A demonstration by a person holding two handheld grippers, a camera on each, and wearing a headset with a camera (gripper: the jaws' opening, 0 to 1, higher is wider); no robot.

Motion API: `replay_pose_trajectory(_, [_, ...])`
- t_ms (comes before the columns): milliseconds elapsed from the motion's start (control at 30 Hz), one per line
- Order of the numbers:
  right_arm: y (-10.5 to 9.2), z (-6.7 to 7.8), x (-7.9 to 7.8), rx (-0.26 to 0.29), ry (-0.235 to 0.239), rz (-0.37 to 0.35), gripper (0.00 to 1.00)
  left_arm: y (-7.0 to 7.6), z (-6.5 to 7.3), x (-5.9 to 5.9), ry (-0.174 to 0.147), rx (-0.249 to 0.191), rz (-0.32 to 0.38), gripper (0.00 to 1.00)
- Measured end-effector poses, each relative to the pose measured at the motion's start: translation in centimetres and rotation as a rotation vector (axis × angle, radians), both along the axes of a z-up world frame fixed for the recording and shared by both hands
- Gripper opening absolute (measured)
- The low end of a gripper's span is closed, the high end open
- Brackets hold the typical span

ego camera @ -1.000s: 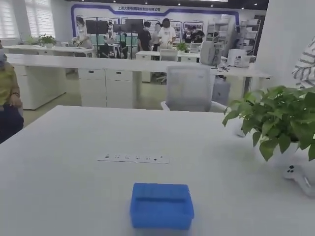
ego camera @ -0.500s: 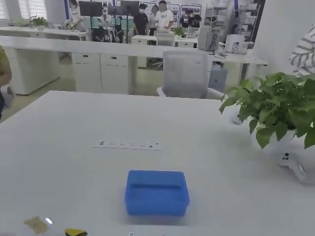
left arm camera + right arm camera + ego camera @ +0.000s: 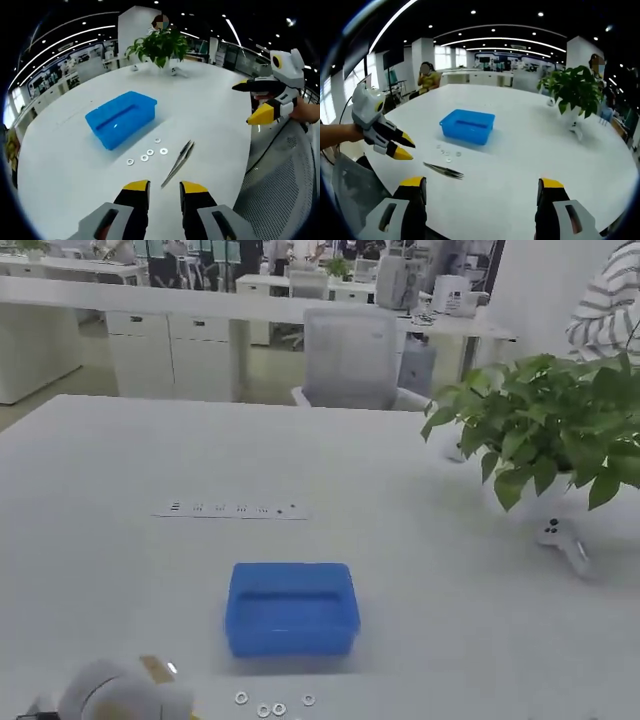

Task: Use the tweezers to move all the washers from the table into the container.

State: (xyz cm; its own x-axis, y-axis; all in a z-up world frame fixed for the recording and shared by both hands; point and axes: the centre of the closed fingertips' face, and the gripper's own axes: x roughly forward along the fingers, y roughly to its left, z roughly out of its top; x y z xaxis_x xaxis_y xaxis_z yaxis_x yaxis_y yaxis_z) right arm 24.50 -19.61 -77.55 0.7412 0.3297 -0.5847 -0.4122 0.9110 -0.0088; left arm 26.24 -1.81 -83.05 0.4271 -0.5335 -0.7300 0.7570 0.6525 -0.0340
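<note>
L claw (image 3: pixel 165 192) narrow & empty, aimed at tweezers (image 3: pixel 178 162); R claw (image 3: pixel 480 189) wide, above table (image 3: pixel 530 150) edge.

Head view: above the near edge of the table (image 3: pixel 120 570), facing forward and down, container (image 3: pixel 291 608) close below; left gripper view: low at the table rim, facing across it, tweezers (image 3: pixel 178 163) nearest; right gripper view: low, set farther back; shared by all three: container, washers (image 3: pixel 279 708), plant (image 3: pixel 540 430).

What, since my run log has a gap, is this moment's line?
left tongs: open, empty | right tongs: open, empty | tweezers, washers: on table
</note>
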Motion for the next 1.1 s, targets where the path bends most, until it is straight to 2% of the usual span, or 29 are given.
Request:
replay_pose_trajectory(67, [-0.2, 0.0, 0.1, -0.002, -0.002, -0.008, 0.91, -0.2, -0.9, -0.1, 0.04, 0.012, -0.022, 0.24])
replay_pose_trajectory(200, [-0.5, 0.0, 0.2, -0.001, -0.005, -0.025, 0.9, -0.5, -2.2, 0.1, 0.049, 0.047, -0.069, 0.21])
replay_pose_trajectory(267, [-0.6, -0.1, 0.3, -0.008, -0.013, -0.029, 0.89, -0.7, -2.9, 0.0, 0.063, 0.084, -0.114, 0.21])
replay_pose_trajectory(300, [-0.6, -0.2, 0.3, -0.019, -0.008, -0.026, 0.89, -1.0, -3.1, 0.2, 0.051, 0.088, -0.133, 0.22])
replay_pose_trajectory(333, [-0.6, -0.2, 0.3, -0.022, -0.008, -0.027, 0.89, -1.2, -3.2, 0.3, 0.053, 0.085, -0.136, 0.23])
replay_pose_trajectory(367, [-0.6, 0.0, 0.3, -0.02, -0.021, -0.027, 0.89, -1.3, -3.4, 0.4, 0.069, 0.085, -0.142, 0.24])
replay_pose_trajectory(400, [-0.6, 0.3, 0.4, -0.013, -0.038, -0.028, 0.9, -1.4, -3.5, 0.5, 0.069, 0.084, -0.144, 0.23])
replay_pose_trajectory(467, [-0.8, 0.4, 0.4, -0.017, -0.041, -0.035, 0.89, -1.7, -3.9, 0.6, 0.074, 0.089, -0.166, 0.23])
replay_pose_trajectory(600, [-0.9, 0.4, 0.5, -0.005, -0.038, -0.046, 0.89, -2.0, -4.7, 0.6, 0.076, 0.131, -0.224, 0.22])
replay_pose_trajectory(667, [-0.9, 0.5, 0.6, -0.003, -0.042, -0.046, 0.89, -2.1, -5.0, 0.4, 0.08, 0.138, -0.244, 0.22])
replay_pose_trajectory(700, [-0.9, 0.4, 0.5, -0.006, -0.042, -0.045, 0.88, -2.3, -4.8, 0.8, 0.051, 0.133, -0.272, 0.21])
replay_pose_trajectory(733, [-0.9, 0.3, 0.5, -0.012, -0.04, -0.044, 0.88, -2.0, -4.9, 0.6, 0.072, 0.142, -0.252, 0.2])
replay_pose_trajectory(867, [-0.8, 0.3, 0.5, -0.024, -0.039, -0.037, 0.88, -2.2, -4.9, 0.7, 0.072, 0.15, -0.294, 0.18])
replay_pose_trajectory(933, [-0.8, 0.2, 0.4, -0.026, -0.034, -0.038, 0.87, -2.3, -4.9, 0.5, 0.053, 0.168, -0.336, 0.15])
replay_pose_trajectory(967, [-0.8, 0.1, 0.4, -0.026, -0.032, -0.039, 0.87, -2.4, -4.9, 0.3, 0.059, 0.167, -0.344, 0.12])
replay_pose_trajectory(1033, [-0.9, 0.1, 0.4, -0.026, -0.032, -0.041, 0.87, -2.7, -4.9, 0.0, 0.035, 0.181, -0.375, 0.08])
replay_pose_trajectory(1100, [-0.9, 0.1, 0.4, -0.026, -0.032, -0.041, 0.87, -2.8, -4.9, 0.1, 0.016, 0.196, -0.372, 0.05])
